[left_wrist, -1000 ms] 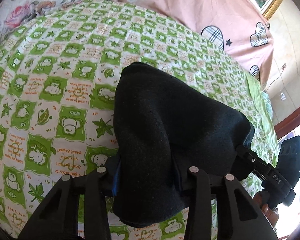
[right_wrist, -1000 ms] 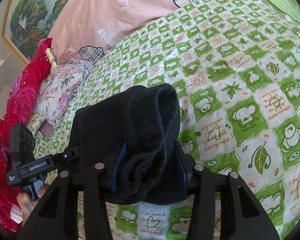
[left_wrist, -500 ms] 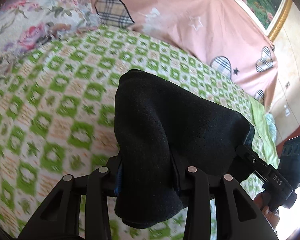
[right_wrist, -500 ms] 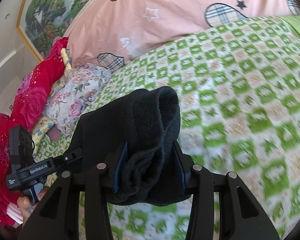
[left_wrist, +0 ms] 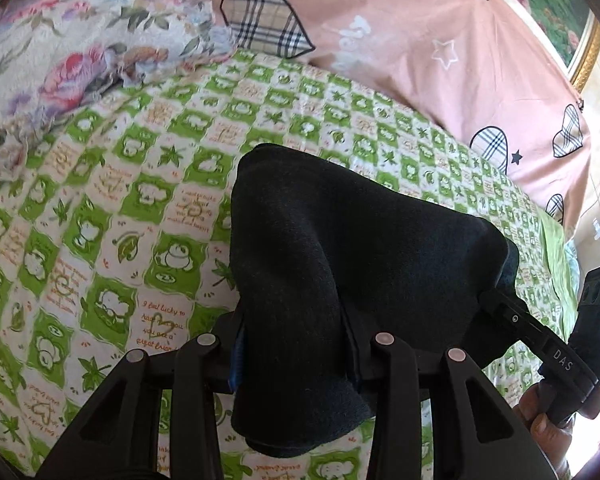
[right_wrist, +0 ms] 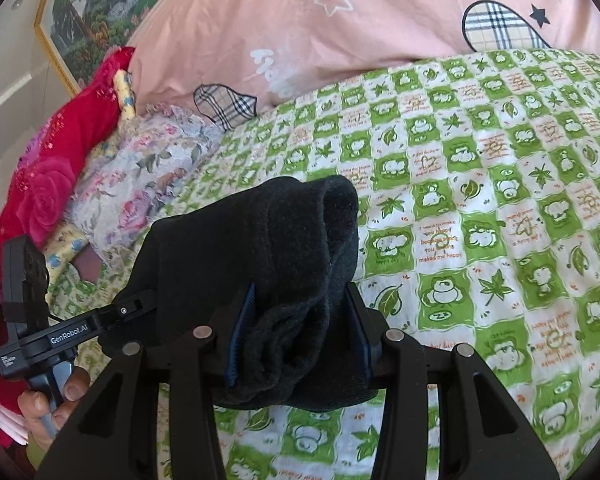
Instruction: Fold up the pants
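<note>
My left gripper (left_wrist: pixel 296 356) is clamped on one end of the folded black pants (left_wrist: pixel 340 248); my right gripper (right_wrist: pixel 300 336) pinches the other end; the bundle's long axis spans between them, lifted above the green checked sheet (left_wrist: pixel 100 208); I judge neither hand nearer, so both must lower together.

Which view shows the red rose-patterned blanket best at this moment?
The right wrist view. The red rose-patterned blanket fills its left edge beside the floral pillow, with a rose clearly visible. The left wrist view shows at most a thin red sliver at the top edge, too little to identify, above its floral pillow.
</note>
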{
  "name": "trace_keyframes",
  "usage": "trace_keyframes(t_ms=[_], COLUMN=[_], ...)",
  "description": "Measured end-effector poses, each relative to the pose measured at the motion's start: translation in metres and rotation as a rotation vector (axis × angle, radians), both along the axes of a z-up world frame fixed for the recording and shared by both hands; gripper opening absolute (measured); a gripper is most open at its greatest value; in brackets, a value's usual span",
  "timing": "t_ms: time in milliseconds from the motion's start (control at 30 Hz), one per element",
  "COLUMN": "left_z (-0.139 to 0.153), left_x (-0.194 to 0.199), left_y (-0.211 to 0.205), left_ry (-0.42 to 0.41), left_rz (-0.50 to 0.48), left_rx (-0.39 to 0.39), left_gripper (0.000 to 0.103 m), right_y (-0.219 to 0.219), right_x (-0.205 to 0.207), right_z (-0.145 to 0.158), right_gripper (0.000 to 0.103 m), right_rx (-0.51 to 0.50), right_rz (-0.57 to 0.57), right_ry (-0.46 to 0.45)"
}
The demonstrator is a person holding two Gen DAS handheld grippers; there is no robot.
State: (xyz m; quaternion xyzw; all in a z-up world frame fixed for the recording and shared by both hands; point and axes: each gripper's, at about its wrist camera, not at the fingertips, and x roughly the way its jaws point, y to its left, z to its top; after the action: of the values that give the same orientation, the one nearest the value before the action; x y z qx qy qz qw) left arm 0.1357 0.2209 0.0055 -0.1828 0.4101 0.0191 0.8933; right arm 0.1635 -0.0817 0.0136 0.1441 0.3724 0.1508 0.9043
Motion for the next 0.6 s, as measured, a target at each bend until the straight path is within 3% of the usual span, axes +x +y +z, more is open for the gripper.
trace_keyframes(t_ms=[367,600], left_z=[-0.011,-0.005], left_x=[-0.004,-0.015], left_y=[0.002,-0.002], left_ry=[-0.002,-0.012], left_rz=[0.012,0.026], left_rx=[0.007,0.061], left_gripper=[0.055,0.062], right_y=[-0.008,-0.013], right_x=[0.001,-0.013], right_z=[-0.013,-0.01], right_gripper=[0.053,0.062], right_rx=[-0.003,-0.038], right_rz=[-0.012,-0.046], right_ry=[-0.012,-0.046])
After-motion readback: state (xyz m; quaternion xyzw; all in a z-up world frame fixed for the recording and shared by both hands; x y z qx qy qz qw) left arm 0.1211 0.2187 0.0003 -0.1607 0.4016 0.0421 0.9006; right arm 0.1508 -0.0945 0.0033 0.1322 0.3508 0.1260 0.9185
